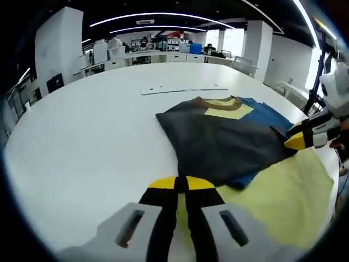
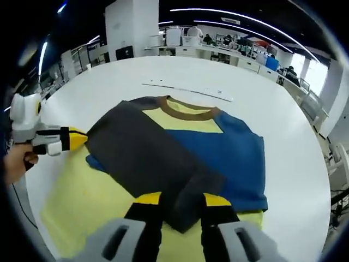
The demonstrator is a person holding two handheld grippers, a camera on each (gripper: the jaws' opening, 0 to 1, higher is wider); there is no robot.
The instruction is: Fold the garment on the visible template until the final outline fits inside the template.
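Shirt (image 2: 218, 147) on yellow template (image 2: 92, 202), one side folded across. Right gripper (image 2: 182, 204) pinching the grey flap; left gripper (image 1: 181, 184) fingers together. More folds likely left.

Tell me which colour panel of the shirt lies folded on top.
The dark grey panel: it lies diagonally over the blue panel and the yellow chest panel, its lower corner between the right gripper jaws.

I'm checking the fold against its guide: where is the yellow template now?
The yellow template lies flat on the white table, under the garment; in the right gripper view it shows below and left of it.
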